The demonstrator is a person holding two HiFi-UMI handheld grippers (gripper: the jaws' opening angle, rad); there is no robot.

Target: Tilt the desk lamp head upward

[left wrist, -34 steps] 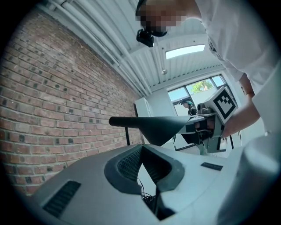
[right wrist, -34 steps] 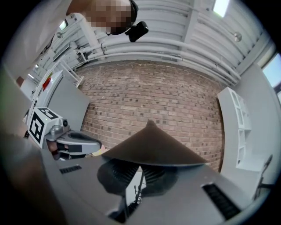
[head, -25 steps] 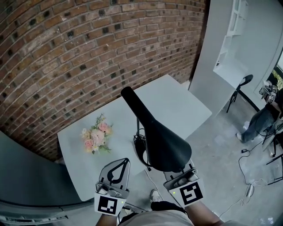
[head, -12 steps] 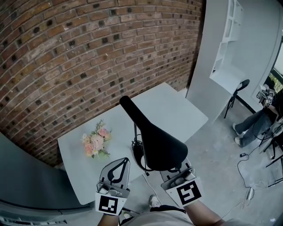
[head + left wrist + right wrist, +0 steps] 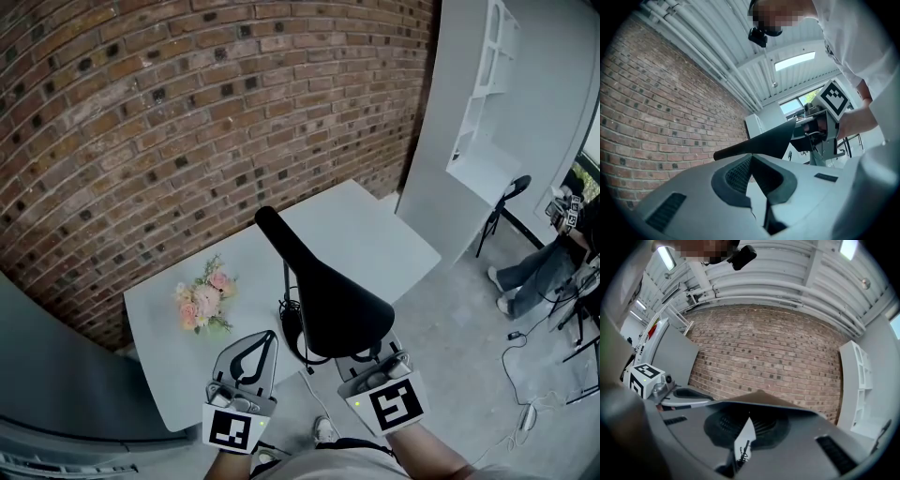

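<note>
The black lamp head is up on a thin stand at the near edge of the white table. It is long. Its thin end points at the brick wall and its wide end points at the person. The right claw is closed, with its tips under that wide end. The left claw is closed on nothing, just beside it. Each claw has a cube with a black-and-white square mark. Pink flowers lie further left
</note>
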